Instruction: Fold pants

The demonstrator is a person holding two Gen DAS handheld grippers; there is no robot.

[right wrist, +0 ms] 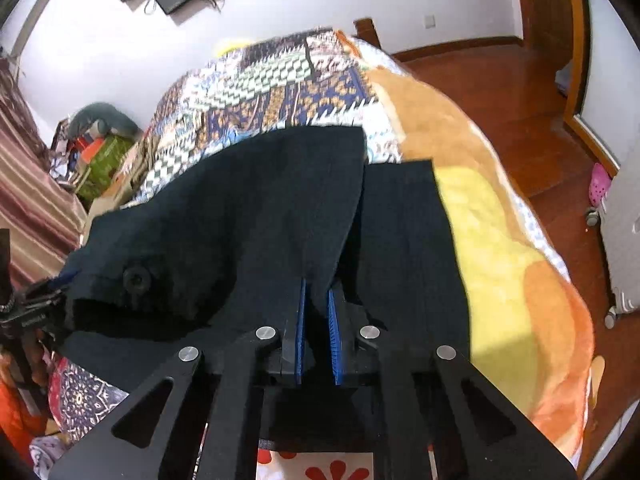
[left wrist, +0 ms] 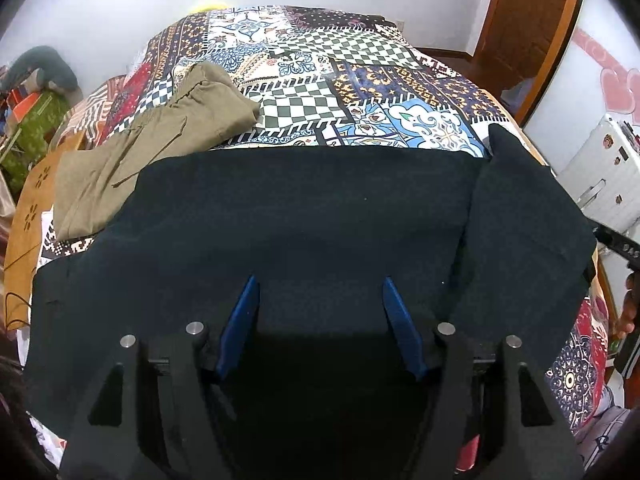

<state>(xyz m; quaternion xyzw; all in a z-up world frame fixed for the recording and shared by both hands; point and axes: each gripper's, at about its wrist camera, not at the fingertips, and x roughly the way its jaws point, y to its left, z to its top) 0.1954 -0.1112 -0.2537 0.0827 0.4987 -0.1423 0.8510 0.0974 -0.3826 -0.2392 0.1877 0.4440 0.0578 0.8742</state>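
Here the dark pants (left wrist: pixel 304 208) lie across the patterned bedspread (left wrist: pixel 360 80), mid-fold. The right gripper (right wrist: pixel 318 308) pinches a raised fabric edge; the left gripper (left wrist: pixel 320 312) hovers wide apart, empty. Next, I judge, it needs its own hold.

Bed (left wrist: pixel 360 80), patchwork-print cover. Lying on it: dark navy pants (left wrist: pixel 300 220) across near end; khaki trousers (left wrist: pixel 160 136) crumpled at left side, edges overlapping.

Bright daylight, fisheye-warped, slightly blurred
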